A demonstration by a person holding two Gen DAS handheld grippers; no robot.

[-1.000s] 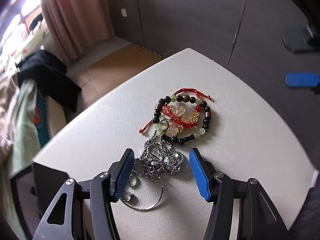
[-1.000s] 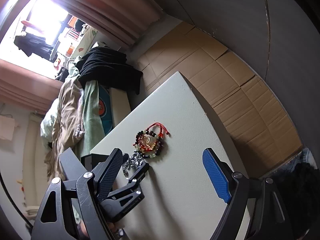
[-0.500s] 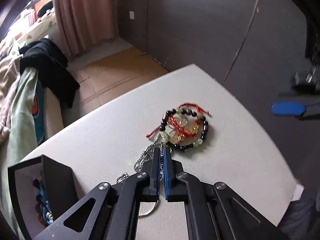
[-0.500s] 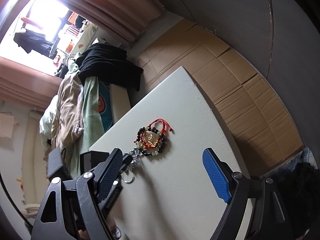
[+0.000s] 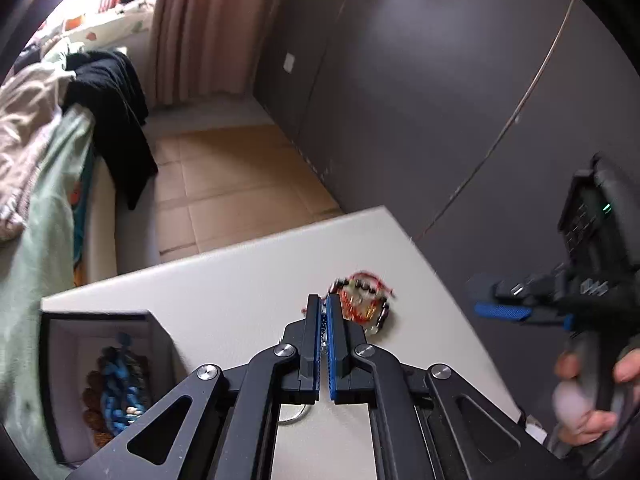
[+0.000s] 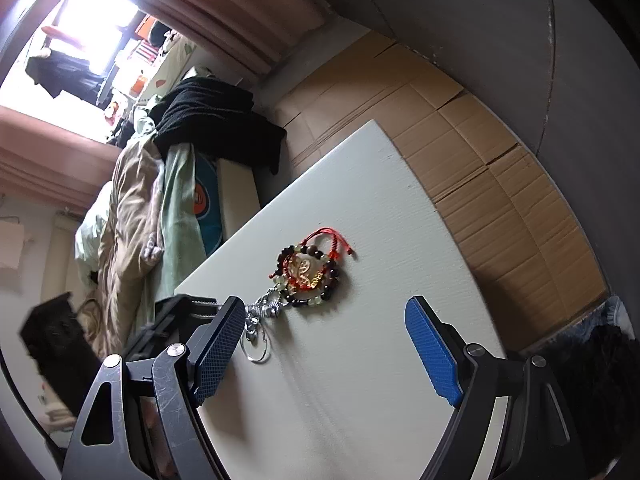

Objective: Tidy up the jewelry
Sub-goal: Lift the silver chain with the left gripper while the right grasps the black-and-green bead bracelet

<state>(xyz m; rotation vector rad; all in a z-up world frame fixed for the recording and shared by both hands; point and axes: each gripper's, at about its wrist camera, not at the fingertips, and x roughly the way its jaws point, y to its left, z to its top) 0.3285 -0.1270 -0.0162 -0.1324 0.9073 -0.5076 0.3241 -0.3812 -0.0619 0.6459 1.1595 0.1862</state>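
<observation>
The left gripper [image 5: 323,312] has its two blue-padded fingers pressed almost together, pinching a silver chain [image 6: 262,312] whose links show as a thin dark line in the narrow gap between the pads. From the right wrist view the chain rises in a bunched strand from the white table [image 6: 360,380], and a silver ring [image 6: 256,350] at its low end lies on the table surface just below the bunch. The chain's far end touches the beaded bracelet [image 6: 310,276], a loop of dark and pale green beads. This bracelet lies flat on the table with a red cord bracelet [image 6: 332,240] and a gold charm [image 6: 302,270] tangled inside and across it. In the left wrist view that pile appears blurred, just beyond and to the right of the left gripper's fingertips.

The right gripper [image 6: 328,344] is spread wide, its pads well apart and holding nothing; it hovers above the table on the near side of the bracelet pile. A hand [image 5: 592,400] grips its handle.

To the left of the bracelet pile, at the table's edge, stands an open dark jewelry box [image 5: 96,380] with a pale lining; a blue braided piece [image 5: 120,392] and some brown beads [image 5: 94,400] lie inside it
</observation>
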